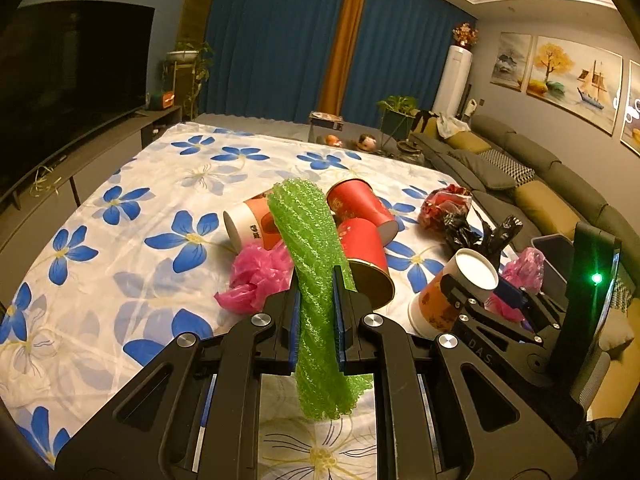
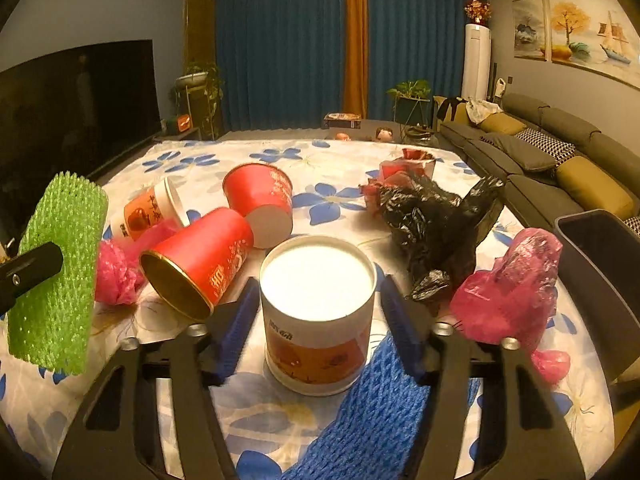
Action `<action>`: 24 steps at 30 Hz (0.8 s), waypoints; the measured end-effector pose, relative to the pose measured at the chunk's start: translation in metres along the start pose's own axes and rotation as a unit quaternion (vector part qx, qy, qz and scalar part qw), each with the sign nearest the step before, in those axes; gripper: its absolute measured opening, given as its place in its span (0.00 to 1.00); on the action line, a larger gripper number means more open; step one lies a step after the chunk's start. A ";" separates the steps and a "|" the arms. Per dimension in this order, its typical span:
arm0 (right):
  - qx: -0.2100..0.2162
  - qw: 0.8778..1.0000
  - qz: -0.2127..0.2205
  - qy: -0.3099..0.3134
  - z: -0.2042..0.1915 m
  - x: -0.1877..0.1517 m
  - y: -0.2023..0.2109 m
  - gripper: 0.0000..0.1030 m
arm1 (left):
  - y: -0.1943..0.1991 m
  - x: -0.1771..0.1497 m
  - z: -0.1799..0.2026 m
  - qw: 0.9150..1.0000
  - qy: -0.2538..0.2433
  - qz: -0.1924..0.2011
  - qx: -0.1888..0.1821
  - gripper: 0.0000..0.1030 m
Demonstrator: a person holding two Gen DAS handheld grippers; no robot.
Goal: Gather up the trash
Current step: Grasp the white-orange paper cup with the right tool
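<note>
Floral blue-white cloth (image 2: 320,160) under scattered cups, left gripper (image 1: 316,292) clamping green foam net (image 1: 308,236), right gripper (image 2: 316,308) unclenched around upturned cup (image 2: 318,312).

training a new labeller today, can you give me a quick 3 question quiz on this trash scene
1. True or false: the left hand-held gripper is shut on the green foam net.
2. What stands between the right hand-held gripper's jaws? A) black plastic bag B) upside-down white paper cup C) pink plastic bag
3. Fill in: the knitted net under the right gripper's fingers is ____.

Key:
1. True
2. B, the white paper cup; the pads do not press it yet.
3. Blue, the blue net.
</note>
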State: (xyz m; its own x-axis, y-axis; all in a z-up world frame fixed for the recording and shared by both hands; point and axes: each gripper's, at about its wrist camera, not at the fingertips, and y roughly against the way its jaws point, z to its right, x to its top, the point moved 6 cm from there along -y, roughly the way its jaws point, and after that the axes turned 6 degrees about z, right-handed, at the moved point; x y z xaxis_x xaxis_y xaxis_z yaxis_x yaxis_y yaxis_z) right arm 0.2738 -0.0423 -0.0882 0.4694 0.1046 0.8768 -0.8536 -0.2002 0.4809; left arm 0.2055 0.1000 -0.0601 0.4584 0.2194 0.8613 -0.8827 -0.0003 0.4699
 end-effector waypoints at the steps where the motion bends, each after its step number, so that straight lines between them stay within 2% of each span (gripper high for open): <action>1: 0.000 1.000 0.001 0.001 0.000 -0.001 0.000 0.54 | 0.000 0.000 0.000 1.000 0.000 -0.001 0.000 0.12; 11: 0.010 0.999 0.051 -0.009 0.006 0.017 0.041 0.53 | 0.004 0.003 0.006 1.000 -0.010 0.004 0.001 0.12; 24: 0.021 0.994 0.104 -0.037 0.035 0.029 0.109 0.53 | 0.027 0.007 0.044 0.999 -0.041 0.024 -0.020 0.12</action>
State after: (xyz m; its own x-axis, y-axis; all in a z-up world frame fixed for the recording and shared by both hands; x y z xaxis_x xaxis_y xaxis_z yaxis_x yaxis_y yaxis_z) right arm 0.2028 -0.0952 -0.0102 0.3000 -0.0149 0.9538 -0.9247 -0.2503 0.2869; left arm 0.1898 0.0589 -0.0326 0.4208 0.1396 0.8963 -0.9066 0.0305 0.4209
